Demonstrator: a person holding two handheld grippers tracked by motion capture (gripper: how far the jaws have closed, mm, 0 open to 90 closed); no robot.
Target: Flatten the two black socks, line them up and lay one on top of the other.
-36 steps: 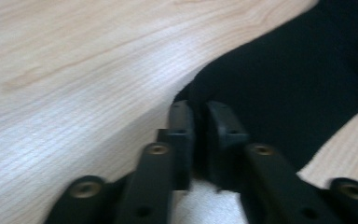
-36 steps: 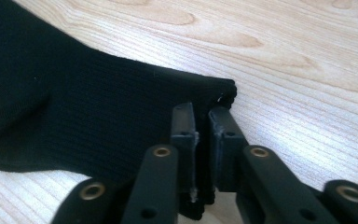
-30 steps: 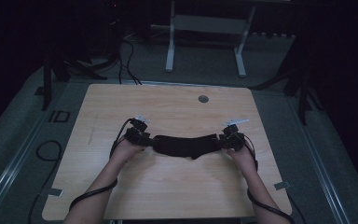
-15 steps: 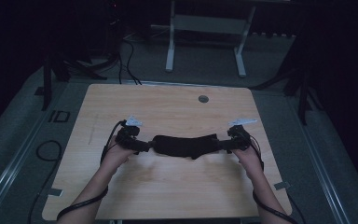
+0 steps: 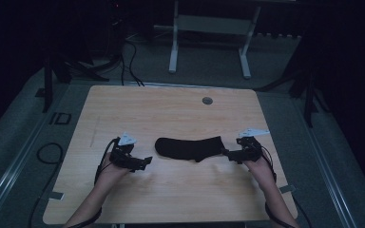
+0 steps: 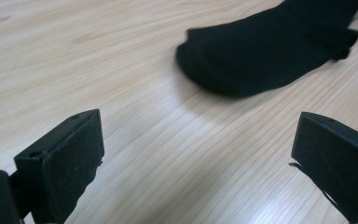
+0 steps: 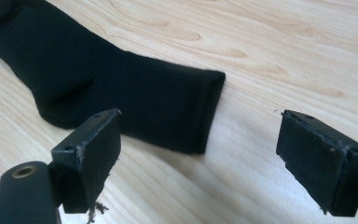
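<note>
Black sock [image 5: 189, 148] flat on table [image 5: 171, 109], roughly mid-table, lengthwise left-right, toe end to the left, cuff end to the right. Lying free, nothing pressing on it.

L gripper [image 5: 145, 162] low over table just left of toe end, apart from sock, small gap of bare wood between. Jaws just been opening, now wide apart, nothing between them; in left gripper view sock [image 6: 270, 46] ahead and beyond jaws, bare wood in the gap.

R gripper [image 5: 226, 153] at cuff end, tips right by cuff edge. Jaws just been opening too, now spread wide, holding nothing; in right gripper view cuff [image 7: 200, 109] ahead of left jaw, pads clear of fabric.

Both hands resting low near table's near edge. Small round grommet [image 5: 207, 100] near far edge, well apart from sock.
</note>
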